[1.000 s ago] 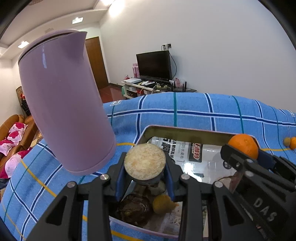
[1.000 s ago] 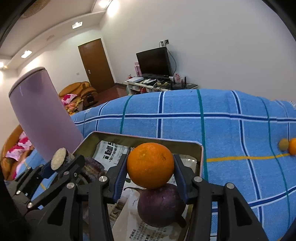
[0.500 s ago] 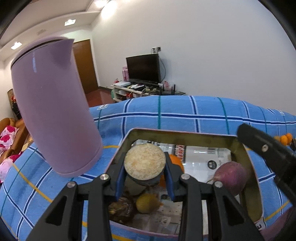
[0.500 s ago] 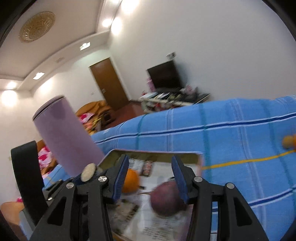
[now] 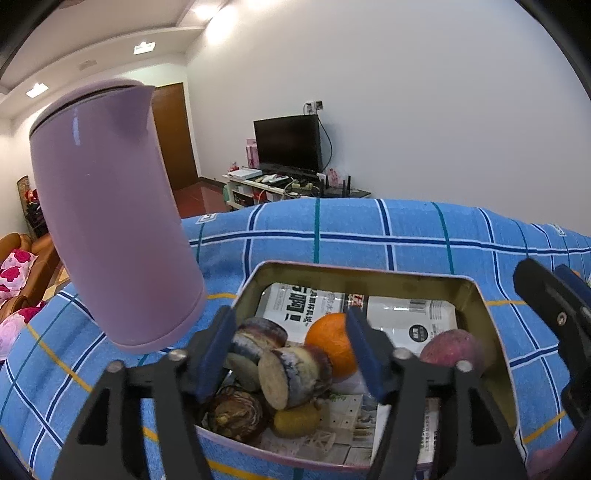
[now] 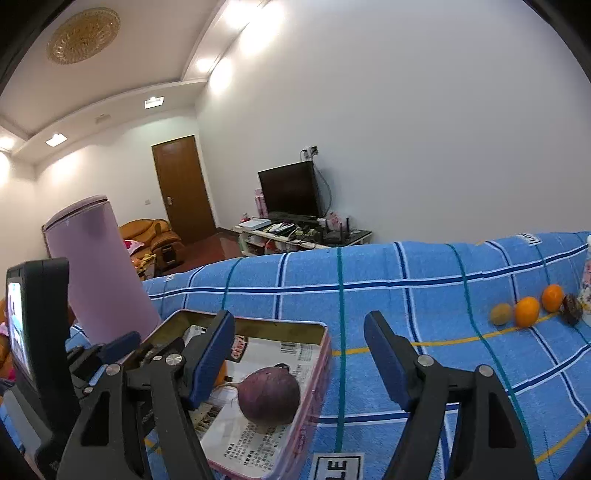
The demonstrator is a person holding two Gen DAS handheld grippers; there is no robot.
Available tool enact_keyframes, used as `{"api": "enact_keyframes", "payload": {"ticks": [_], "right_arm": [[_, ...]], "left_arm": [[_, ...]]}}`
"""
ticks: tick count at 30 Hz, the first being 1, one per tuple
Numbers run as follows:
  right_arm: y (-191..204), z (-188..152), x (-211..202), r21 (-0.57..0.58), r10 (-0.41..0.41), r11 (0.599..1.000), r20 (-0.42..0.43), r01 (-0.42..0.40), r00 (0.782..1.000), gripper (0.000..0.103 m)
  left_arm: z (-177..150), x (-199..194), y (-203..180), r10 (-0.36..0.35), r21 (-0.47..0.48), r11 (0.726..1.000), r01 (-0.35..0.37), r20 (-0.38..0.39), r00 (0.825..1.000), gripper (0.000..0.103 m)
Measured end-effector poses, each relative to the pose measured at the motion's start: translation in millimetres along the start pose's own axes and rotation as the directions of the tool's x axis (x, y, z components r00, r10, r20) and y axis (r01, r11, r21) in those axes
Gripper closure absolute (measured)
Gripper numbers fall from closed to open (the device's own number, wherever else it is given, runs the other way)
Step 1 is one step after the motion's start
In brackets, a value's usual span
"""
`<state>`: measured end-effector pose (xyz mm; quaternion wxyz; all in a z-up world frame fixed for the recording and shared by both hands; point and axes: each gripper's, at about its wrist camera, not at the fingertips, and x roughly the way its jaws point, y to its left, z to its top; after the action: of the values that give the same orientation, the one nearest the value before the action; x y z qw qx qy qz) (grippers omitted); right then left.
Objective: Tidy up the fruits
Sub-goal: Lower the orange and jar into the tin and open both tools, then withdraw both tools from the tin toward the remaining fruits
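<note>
Left gripper [image 5: 291,350], jaws just opened and empty, above a cut, stiff, rough-skinned root chunk [image 5: 291,373] resting in the paper-lined metal tin [image 5: 369,277]; regrasp across its flat ends. Right gripper [image 6: 299,362] likewise parted, holding nothing; small, firm, roll-prone fruits [image 6: 526,312] remain on the blue checked cloth [image 6: 406,302].

Place: home living room
Screen: black TV [image 6: 290,190] on low stand [image 6: 303,236] cluttered with boxes, cables
Seating: brown sofa [image 6: 155,236], pink floral cushions [image 5: 14,264]
Door: wooden door [image 6: 183,188]
Ceiling: gold medallion [image 6: 83,35], recessed lights
Surface: blue plaid cloth [image 6: 424,291] over desk
</note>
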<state>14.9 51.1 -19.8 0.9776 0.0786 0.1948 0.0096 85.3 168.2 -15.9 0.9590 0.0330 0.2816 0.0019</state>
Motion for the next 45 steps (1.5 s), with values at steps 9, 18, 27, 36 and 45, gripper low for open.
{"api": "enact_keyframes", "payload": {"ticks": [9,18,27,36,45], "right_arm": [[-5.4,2.2,-4.6,-0.013,-0.099,0.995,0.047,0.099,0.994,0.026],[-1.2,1.2,-28.2,-0.069,-0.254,0.959,0.214,0.274,0.943,0.017],[-10.7,1.4,-31.8,-0.059,-0.23,0.968,0.185,0.244,0.955,0.017],[-9.7,-4.5,-37.0,-0.098,-0.236,0.963,0.153,0.252,0.96,0.017],[-18.8,-8.5,-51.9,-0.085,-0.243,0.963,0.125,0.254,0.962,0.017]], "left_arm": [[-0.1,-19.3,1.3,0.029,-0.035,0.999,-0.025,0.127,0.991,0.0],[-1.7,-26.9,4.2,0.073,-0.068,0.996,-0.062,0.171,0.983,0.0],[-4.4,-29.3,2.0,0.07,-0.068,0.996,-0.06,0.158,0.985,0.0],[-7.2,-32.5,-3.7,0.045,-0.06,0.998,-0.037,0.141,0.989,0.0],[-9.6,-40.8,-8.9,0.059,-0.064,0.997,-0.05,0.159,0.986,0.0]]}}
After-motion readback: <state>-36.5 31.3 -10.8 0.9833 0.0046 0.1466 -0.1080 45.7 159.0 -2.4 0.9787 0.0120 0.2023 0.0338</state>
